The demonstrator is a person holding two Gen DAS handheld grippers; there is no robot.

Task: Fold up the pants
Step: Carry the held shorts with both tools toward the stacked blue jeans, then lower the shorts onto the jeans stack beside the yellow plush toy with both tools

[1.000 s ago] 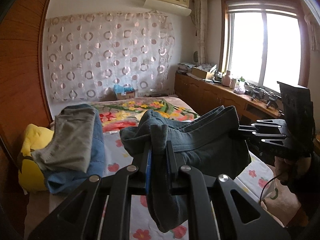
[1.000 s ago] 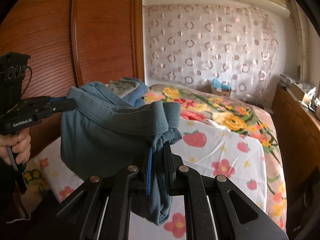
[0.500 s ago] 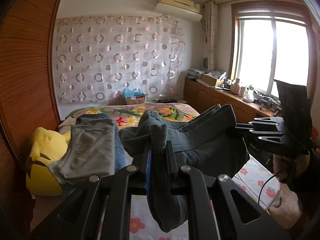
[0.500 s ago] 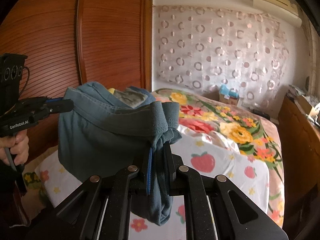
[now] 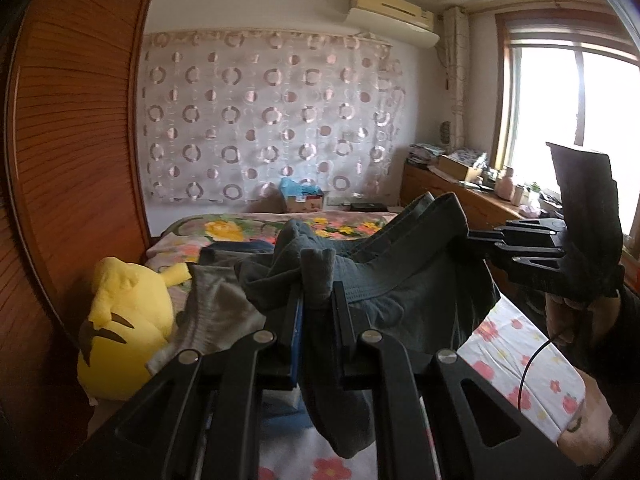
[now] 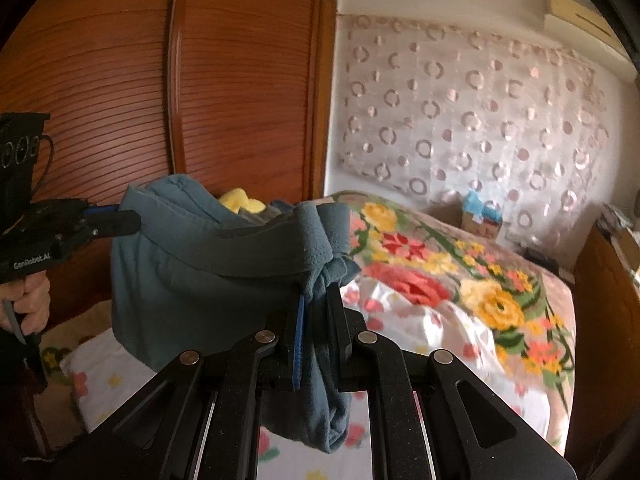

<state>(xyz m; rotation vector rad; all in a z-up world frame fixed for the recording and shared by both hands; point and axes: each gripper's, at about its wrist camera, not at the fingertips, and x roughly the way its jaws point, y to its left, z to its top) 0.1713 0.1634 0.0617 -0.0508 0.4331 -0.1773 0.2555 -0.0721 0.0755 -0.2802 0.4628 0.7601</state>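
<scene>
Dark blue-grey pants (image 5: 404,276) hang in the air over the bed, stretched between both grippers. My left gripper (image 5: 316,300) is shut on a bunched edge of the pants, which droop below its fingers. The same gripper (image 6: 132,220) shows at the left of the right wrist view, pinching the waistband. My right gripper (image 6: 318,300) is shut on the other bunched end of the pants (image 6: 192,276). In the left wrist view that gripper (image 5: 476,242) reaches in from the right, clamped on the cloth.
A bed (image 6: 460,320) with a flowered sheet lies below. A yellow plush toy (image 5: 124,324) and a pile of grey and blue clothes (image 5: 216,312) sit by the wooden wardrobe (image 6: 120,80). A wooden sideboard (image 5: 468,200) runs under the window on the right.
Both grippers have risen and drawn back with the pants held between them. The folded pile and plush toy now sit lower and farther off in both views.
</scene>
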